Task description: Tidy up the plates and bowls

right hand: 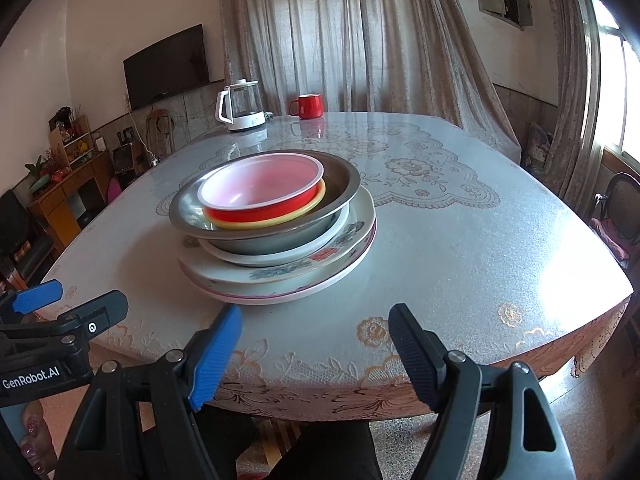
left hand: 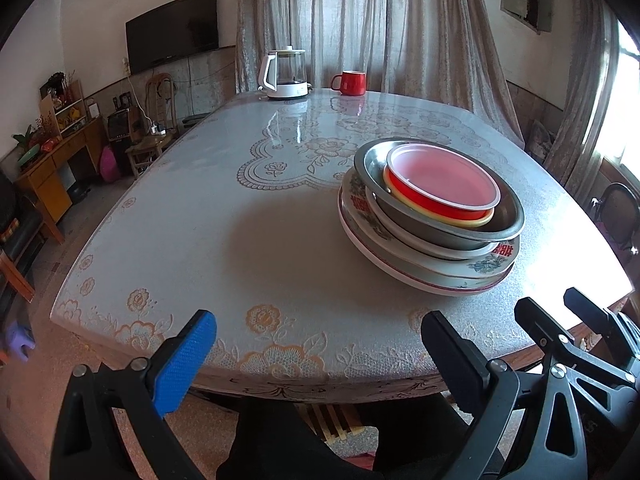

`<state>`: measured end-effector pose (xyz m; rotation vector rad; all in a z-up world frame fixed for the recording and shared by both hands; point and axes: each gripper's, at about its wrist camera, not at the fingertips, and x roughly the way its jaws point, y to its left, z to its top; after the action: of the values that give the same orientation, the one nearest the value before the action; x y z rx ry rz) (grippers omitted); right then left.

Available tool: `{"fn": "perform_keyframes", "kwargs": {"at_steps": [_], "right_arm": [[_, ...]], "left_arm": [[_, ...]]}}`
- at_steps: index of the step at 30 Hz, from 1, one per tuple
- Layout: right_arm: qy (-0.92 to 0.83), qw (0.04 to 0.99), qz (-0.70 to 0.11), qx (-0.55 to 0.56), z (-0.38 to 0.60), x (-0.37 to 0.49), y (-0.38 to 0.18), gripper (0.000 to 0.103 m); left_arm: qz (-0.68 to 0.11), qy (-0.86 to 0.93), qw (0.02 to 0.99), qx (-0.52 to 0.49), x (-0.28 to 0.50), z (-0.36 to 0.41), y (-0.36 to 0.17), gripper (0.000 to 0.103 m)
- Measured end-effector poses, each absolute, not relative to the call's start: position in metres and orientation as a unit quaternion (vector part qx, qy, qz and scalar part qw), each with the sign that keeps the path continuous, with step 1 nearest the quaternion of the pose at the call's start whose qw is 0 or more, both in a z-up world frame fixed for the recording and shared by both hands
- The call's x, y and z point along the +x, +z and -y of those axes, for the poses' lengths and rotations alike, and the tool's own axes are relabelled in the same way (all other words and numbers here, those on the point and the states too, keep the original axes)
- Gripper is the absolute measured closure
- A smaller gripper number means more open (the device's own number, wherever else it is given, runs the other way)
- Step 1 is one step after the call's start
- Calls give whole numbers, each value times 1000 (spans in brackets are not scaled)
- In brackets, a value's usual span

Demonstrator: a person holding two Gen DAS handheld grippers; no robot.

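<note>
- Dishes sit in one nested stack on the tabletop (right hand: 460, 240), toward its near side and well in from every edge.
- From the bottom, the stack holds a pink-rimmed plate (right hand: 320, 286), a flowered plate (right hand: 352, 236), a white plate (right hand: 280, 258), a metal bowl (right hand: 280, 236), a yellow bowl (right hand: 272, 222) and, on top, a red bowl (right hand: 260, 188) with a white rim and pale inside.
- The metal bowl leans, its rim higher on the side toward the curtain (right hand: 340, 40).
- Left claw (left hand: 320, 356) hangs at the near tabletop edge, released, with its fingers wide apart and nothing between them; the stack lies ahead of it and to its right.
- Right claw (right hand: 316, 356) also hangs at the near edge, released and gripping nothing; the stack lies ahead and to its left, the pink-rimmed plate close to its blue pad (right hand: 216, 356).
- The two claws are side by side, each visible at the border of the other's view.
- A wide stretch of bare tabletop lies left of the stack in the left wrist view, and another lies right of it in the right wrist view.
- A kettle (right hand: 240, 106) with a glass body and a red mug (right hand: 308, 106) stand at the far edge, well apart from the stack.
- The near edge curves, with floral cloth hanging over it.
- A dark chair (right hand: 616, 208) stands off the right-hand edge.
</note>
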<state>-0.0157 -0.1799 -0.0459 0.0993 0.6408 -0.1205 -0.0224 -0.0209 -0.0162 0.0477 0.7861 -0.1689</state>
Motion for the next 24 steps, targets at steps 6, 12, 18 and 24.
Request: {"fn": "perform_keyframes", "kwargs": {"at_steps": [6,12,18,24], "right_arm": [[-60,946,-316,48,180,-15,-46,26],[-57,945,-319,48,180,-15,-46,26],[-58,945,-318,46,180,-15,-46,26],[-61,945,-318,49,182,-15,-46,26]], "left_arm": [[-382,-83,920,22,-23,20,-16,0],[-379,-90,921,18,-22,20,-15,0],[-383,-92,919,20,-21,22,-16,0],[-384,-93,918,22,-21,23,-17,0]]}}
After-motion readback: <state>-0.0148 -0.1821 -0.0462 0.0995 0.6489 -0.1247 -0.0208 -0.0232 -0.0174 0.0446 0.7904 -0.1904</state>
